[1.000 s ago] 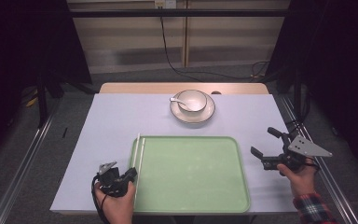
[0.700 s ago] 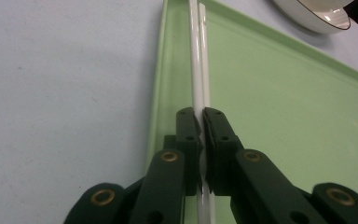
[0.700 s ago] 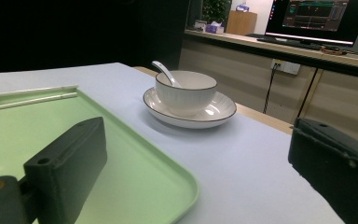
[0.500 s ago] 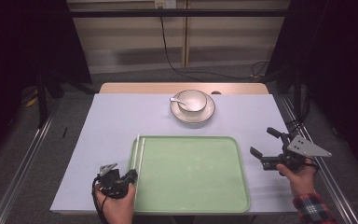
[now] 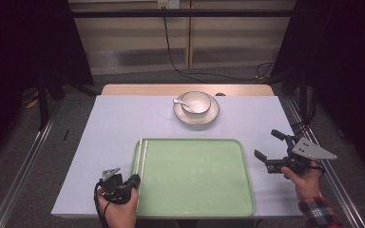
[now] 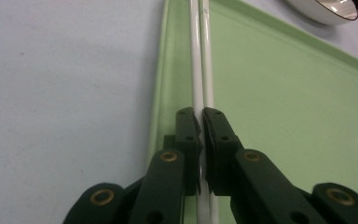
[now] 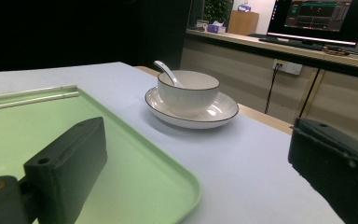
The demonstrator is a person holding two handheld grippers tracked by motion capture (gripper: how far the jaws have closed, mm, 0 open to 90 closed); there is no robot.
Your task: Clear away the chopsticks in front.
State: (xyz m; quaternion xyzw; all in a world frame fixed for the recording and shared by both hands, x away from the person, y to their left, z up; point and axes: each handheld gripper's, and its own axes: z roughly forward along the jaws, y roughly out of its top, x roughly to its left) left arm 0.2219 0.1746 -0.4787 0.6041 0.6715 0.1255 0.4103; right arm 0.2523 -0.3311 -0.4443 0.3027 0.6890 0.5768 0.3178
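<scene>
Pale counter (image 5: 123, 123) in a dark room. Left hand-held gripper (image 6: 201, 122) clenched on white chopsticks (image 6: 200, 56) along green tray's (image 5: 195, 185) left edge, long axis pointing away. Right hand-held gripper (image 5: 273, 149) released, well apart

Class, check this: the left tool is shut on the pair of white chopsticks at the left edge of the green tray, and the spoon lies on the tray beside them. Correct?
Not quite. The spoon rests in the bowl on the plate beyond the green tray, as the high view shows. The left tool is indeed shut on the white chopsticks at its left edge.
</scene>
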